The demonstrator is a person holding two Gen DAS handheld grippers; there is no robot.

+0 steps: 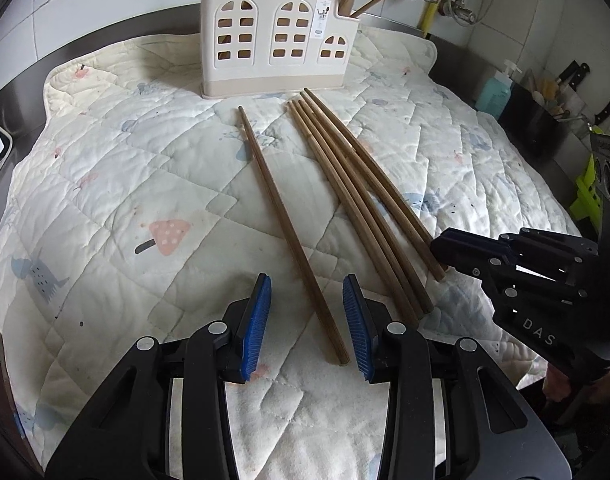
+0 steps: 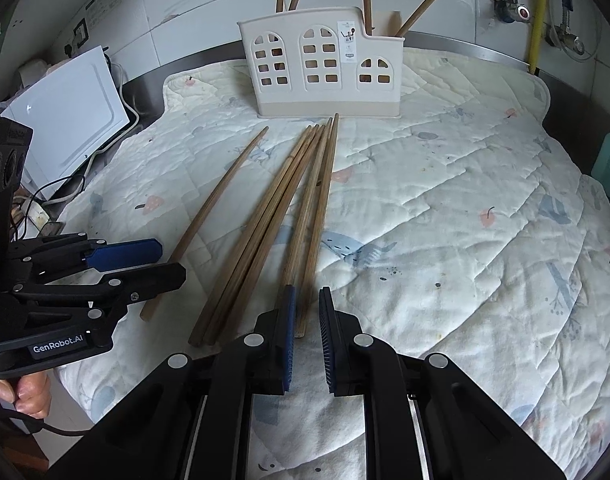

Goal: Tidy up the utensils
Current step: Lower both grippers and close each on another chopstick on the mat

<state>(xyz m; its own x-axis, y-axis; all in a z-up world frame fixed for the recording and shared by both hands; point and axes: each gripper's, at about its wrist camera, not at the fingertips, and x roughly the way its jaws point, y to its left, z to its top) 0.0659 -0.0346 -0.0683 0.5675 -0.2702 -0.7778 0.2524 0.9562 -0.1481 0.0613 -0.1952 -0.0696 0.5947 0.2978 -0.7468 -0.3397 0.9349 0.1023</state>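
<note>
While its blue pads stand spread, the left gripper (image 1: 307, 320) straddles the near end of a lone chopstick (image 1: 281, 216) that runs lengthwise away toward the holder (image 1: 279, 40).

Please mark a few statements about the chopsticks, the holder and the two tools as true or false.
1. The lone chopstick lies between the left tool's blue pads. True.
2. The utensil holder is empty. False: wooden handles stick out of it.
3. The right tool grips a chopstick. False: its narrow gap is empty.
4. The bundle of chopsticks lies on the quilted mat. True.
</note>
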